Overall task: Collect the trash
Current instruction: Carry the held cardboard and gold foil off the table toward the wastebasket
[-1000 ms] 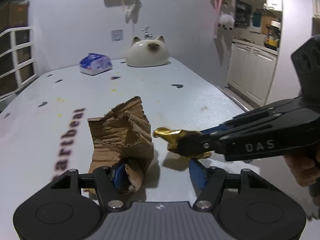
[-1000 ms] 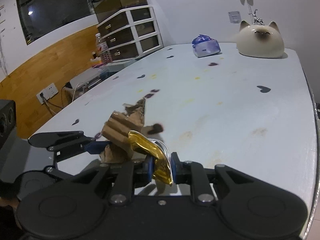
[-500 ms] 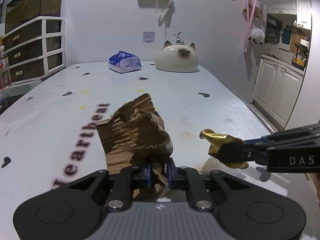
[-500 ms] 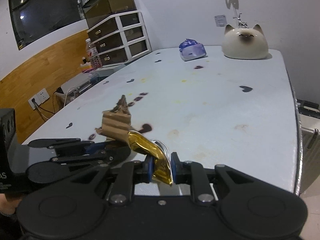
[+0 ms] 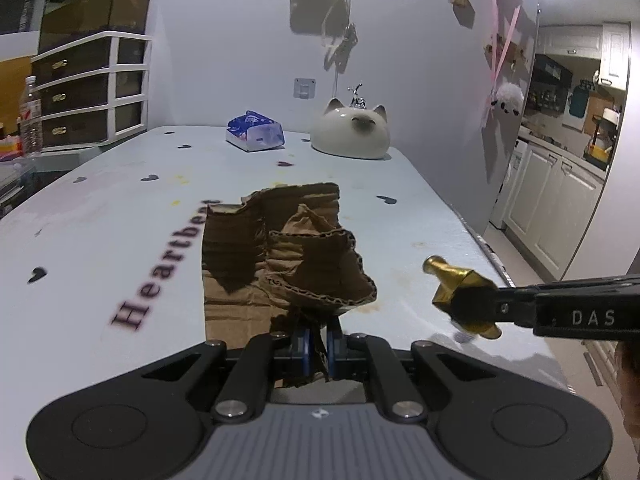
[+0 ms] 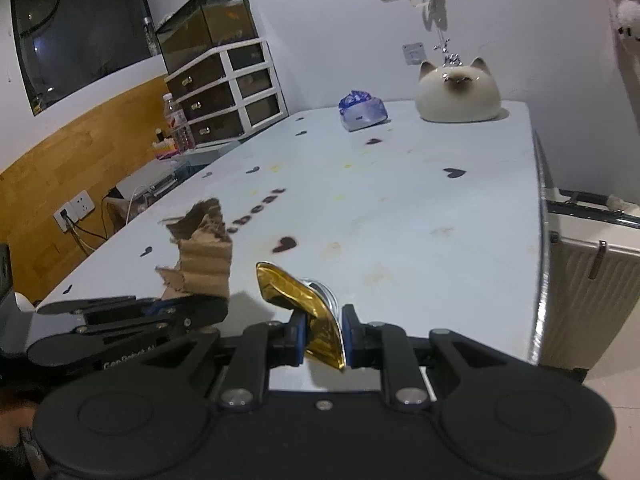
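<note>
Both pieces of trash are picked up: the left claw [image 5: 316, 350] pinches the torn cardboard [image 5: 288, 256], the right claw [image 6: 322, 336] pinches the gold wrapper [image 6: 304, 300], both raised off the counter [image 6: 400, 200]. What remains, I judge, is carrying them to a bin; none shows here.

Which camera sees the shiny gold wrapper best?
The right wrist view: the gold wrapper sits close and large, pinched in the right gripper. The left wrist view shows it smaller, off to the side, partly hidden by that gripper's black fingers.
</note>
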